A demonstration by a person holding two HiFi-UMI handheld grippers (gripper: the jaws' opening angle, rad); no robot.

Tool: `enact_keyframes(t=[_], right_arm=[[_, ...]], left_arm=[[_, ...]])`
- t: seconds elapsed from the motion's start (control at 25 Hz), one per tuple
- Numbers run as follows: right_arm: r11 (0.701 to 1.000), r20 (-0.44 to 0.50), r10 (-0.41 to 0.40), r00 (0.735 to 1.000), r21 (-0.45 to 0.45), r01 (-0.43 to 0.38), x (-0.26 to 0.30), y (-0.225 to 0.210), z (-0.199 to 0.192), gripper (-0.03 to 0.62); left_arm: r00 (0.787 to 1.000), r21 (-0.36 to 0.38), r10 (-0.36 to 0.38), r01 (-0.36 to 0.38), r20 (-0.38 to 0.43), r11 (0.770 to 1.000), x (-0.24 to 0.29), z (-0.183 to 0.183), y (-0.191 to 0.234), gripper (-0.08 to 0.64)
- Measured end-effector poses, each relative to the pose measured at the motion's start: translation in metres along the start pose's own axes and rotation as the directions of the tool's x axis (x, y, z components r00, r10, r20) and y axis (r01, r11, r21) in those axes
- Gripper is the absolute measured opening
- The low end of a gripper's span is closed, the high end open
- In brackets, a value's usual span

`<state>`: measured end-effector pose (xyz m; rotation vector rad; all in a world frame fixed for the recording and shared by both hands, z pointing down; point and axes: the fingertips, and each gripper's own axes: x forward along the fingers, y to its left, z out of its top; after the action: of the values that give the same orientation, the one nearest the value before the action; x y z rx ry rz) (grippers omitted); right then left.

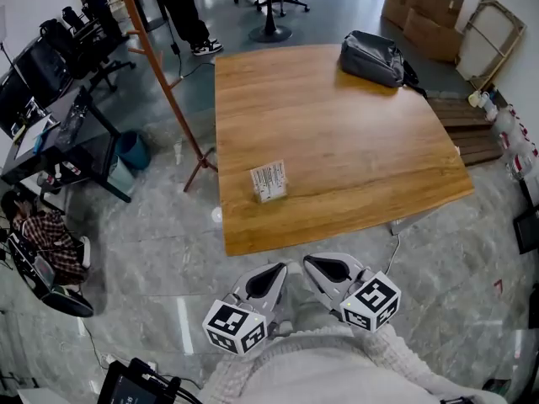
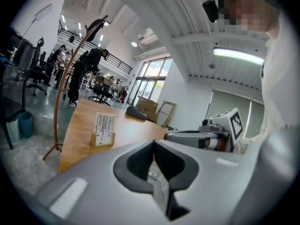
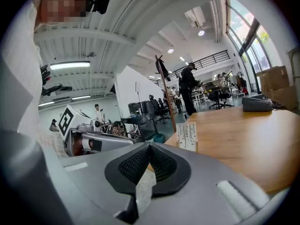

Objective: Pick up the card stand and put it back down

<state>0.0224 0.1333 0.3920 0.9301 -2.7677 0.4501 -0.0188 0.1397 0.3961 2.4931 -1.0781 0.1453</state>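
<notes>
The card stand [image 1: 269,182], a small wooden block holding an upright white printed card, stands near the front left edge of the wooden table [image 1: 354,141]. It shows ahead of the jaws in the left gripper view [image 2: 103,130] and in the right gripper view [image 3: 188,137]. My left gripper [image 1: 280,273] and right gripper [image 1: 310,264] hang side by side below the table's front edge, close to my body and well short of the stand. Both are shut with nothing between the jaws. In their own views the left gripper [image 2: 152,144] and right gripper [image 3: 149,147] point across the tabletop.
A dark grey bag [image 1: 374,58] lies at the table's far right corner. A slanted wooden pole [image 1: 160,74] stands left of the table. Desks, office chairs [image 1: 80,53] and a standing person [image 1: 189,11] fill the left and back. Cardboard boxes [image 1: 421,11] sit far right.
</notes>
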Motion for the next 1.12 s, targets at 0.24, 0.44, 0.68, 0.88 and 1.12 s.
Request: enact_keyframes(t=[0.24,0.44,0.68,0.88,1.12], right_arm=[[0.997,-0.010,0.074,0.997,0.016,-0.073,0.042,-0.060,0.026,-0.002],[0.992,-0.018,0.122,0.992,0.013,-0.122,0.071,-0.100,0.039,-0.002],[0.987,-0.013,0.162,0.987,0.021,-0.161,0.094,-0.116,0.043,-0.002],[0.982,-0.024,0.180,0.983,0.062,-0.178,0.107,-0.120,0.041,-0.002],[0.978,-0.020,0.195,0.981,0.085,-0.192,0.119,-0.124,0.046,0.000]], left_arm=[[0.999,-0.023,0.050,-0.050,0.018,0.998,0.050,0.031,0.052,0.008],[0.996,-0.045,0.075,-0.073,0.048,0.996,0.081,0.052,0.085,0.008],[0.995,-0.096,0.096,-0.095,0.005,0.991,0.094,0.046,0.102,0.008],[0.996,-0.110,0.093,-0.093,-0.011,0.989,0.101,0.045,0.115,0.008],[0.996,-0.102,0.089,-0.090,-0.020,0.991,0.102,0.050,0.134,0.008]])
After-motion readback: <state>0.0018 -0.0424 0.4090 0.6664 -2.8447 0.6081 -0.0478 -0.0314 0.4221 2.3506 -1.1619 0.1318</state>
